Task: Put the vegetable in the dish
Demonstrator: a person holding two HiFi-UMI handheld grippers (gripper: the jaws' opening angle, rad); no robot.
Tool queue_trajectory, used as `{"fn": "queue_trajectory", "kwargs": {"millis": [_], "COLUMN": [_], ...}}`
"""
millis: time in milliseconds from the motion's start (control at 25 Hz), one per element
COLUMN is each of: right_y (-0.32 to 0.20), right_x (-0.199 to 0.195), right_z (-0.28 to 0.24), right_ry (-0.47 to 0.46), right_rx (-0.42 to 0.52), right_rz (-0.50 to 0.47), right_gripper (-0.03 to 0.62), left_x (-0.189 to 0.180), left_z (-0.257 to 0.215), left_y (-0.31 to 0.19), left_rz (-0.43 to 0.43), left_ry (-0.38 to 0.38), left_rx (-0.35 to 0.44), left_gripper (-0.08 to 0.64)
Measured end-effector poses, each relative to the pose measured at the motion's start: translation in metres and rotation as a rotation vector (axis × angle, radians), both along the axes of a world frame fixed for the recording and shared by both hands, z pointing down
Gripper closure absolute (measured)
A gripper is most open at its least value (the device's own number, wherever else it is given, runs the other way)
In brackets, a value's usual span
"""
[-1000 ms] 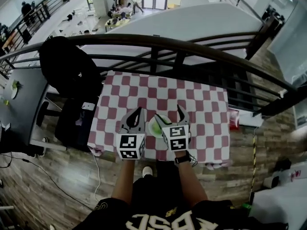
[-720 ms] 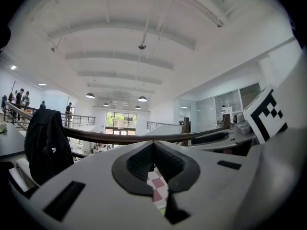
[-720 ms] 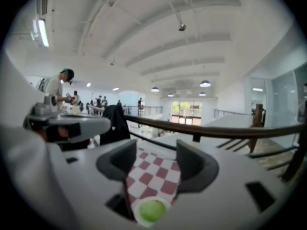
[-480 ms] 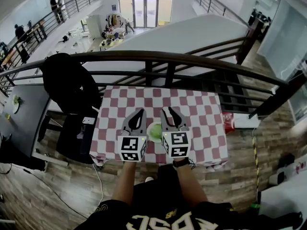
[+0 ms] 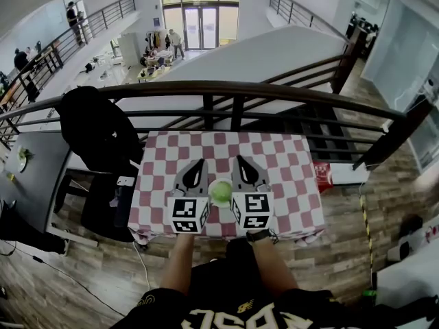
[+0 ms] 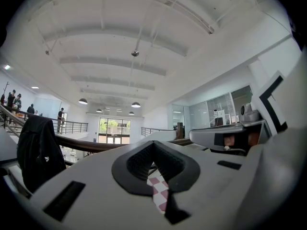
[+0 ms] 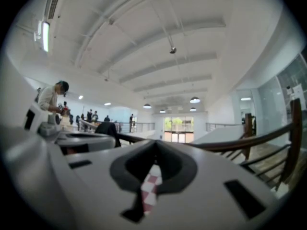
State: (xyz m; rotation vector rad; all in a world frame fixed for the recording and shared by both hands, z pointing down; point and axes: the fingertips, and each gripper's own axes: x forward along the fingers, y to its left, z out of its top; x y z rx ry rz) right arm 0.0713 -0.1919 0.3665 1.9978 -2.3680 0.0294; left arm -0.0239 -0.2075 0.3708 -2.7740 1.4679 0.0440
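On the red-and-white checked tabletop [image 5: 288,157], near its near edge, a small round pale dish [image 5: 213,184] is seen between the two tongs. The vegetable [image 5: 221,193] lies inside it as a rounded, light green lump; it is too small for its kind to be made out. The left tongs [image 5: 200,163] are held just left of the dish and the right tongs [image 5: 240,160] just right of it, both pointing toward the far side. In the left gripper view the left tongs [image 6: 154,147] are closed tip to tip with nothing between them, only a strip of checked cloth showing below. In the right gripper view the right tongs [image 7: 154,148] are likewise closed and empty.
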Motion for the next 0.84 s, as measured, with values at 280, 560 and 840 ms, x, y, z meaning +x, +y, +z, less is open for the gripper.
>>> {"fn": "queue_trajectory", "kwargs": {"millis": [280, 560, 840], "right_y": [0.002, -0.002, -0.014], "right_x": [-0.004, -0.003, 0.0], "right_z": [0.001, 0.012, 0.022], "right_ry": [0.003, 0.011, 0.007], "right_rx": [0.001, -0.015, -0.04], "right_rz": [-0.016, -0.028, -0.035], "right_gripper": [0.577, 0.577, 0.577], "left_x": [-0.002, 0.0, 0.002], "left_z": [0.002, 0.014, 0.025], "left_y": [0.001, -0.002, -0.012], "left_rz": [-0.013, -0.019, -0.029], "left_ry": [0.0, 0.0, -0.008], "left_rx": [-0.003, -0.021, -0.04], "left_gripper": [0.541, 0.541, 0.541]}}
